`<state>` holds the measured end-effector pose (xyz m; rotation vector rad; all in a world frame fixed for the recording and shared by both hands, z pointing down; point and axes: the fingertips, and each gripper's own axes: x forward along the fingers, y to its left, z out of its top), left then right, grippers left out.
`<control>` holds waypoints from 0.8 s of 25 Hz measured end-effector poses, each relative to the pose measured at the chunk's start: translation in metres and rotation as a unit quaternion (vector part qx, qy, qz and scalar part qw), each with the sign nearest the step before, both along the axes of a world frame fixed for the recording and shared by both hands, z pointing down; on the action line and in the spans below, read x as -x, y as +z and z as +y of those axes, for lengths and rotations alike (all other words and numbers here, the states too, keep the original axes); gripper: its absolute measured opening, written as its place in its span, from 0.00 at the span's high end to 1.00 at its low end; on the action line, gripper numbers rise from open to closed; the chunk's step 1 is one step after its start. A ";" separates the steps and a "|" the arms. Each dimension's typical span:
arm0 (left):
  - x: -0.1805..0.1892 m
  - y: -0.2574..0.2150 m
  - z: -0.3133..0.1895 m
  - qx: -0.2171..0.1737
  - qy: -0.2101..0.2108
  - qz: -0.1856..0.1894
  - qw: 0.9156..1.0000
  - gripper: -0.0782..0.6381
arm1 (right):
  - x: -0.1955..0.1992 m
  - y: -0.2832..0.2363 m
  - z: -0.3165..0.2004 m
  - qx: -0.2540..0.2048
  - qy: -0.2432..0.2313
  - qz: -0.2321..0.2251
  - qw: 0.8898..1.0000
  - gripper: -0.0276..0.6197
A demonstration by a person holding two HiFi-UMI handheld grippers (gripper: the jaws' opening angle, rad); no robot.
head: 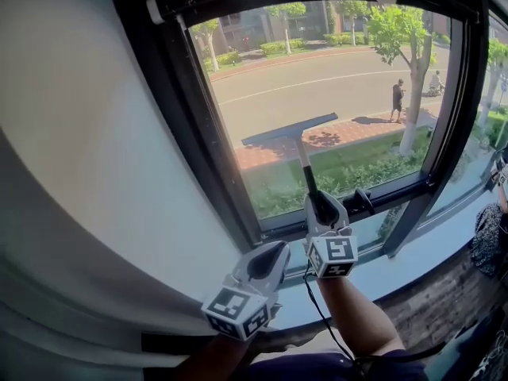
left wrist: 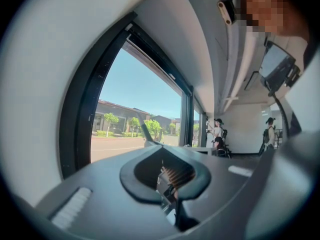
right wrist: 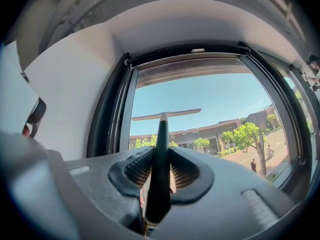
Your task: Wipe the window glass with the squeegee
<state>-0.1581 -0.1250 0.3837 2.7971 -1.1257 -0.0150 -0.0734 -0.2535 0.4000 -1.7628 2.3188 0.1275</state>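
Two grippers: one working, one idle, both below the window.
Right gripper (head: 324,209): jaws clamped on the dark handle of the squeegee (head: 304,161), low on the shaft; the right gripper view shows the handle running straight up between the pads.
Left gripper (head: 266,264): jaws drawn together with nothing between them; held low and to the left, near the sill (head: 413,264), and well apart from the tool.
Squeegee position: handle rising from the right gripper; blade (head: 290,129) lying across the window glass (head: 317,70) at about mid-height, left of centre, tilted with its right end higher.
Blade contact: appears to rest on the pane; true contact cannot be confirmed from these views.
Window frame (head: 194,125): black, with a lever handle (head: 363,201) on the lower rail, just beside the right gripper.
Glass condition: no suds, water film or streaks visible anywhere; street and trees show equally clear above and below the blade.
Done, as judged: tool picked up, gripped and brought to the pane; a stroke seems to be in hand.
Left, as judged: which areas have been wiped cannot be told; the right half and the lower band of the pane are the farthest from the blade.
Risk, as judged: the low grip on a long handle could let the blade lift at one end.
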 end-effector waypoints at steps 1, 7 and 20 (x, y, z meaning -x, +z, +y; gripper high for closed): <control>0.000 0.002 0.001 0.000 -0.001 0.000 1.000 0.88 | -0.001 0.006 0.001 0.005 0.000 -0.004 1.000 0.81; 0.001 0.018 0.009 0.017 -0.001 -0.013 1.000 0.88 | -0.003 0.046 0.006 0.041 -0.001 -0.010 0.999 0.81; 0.000 0.045 0.011 0.044 -0.017 -0.014 0.999 0.88 | -0.005 0.122 0.004 0.101 -0.007 -0.003 0.995 0.81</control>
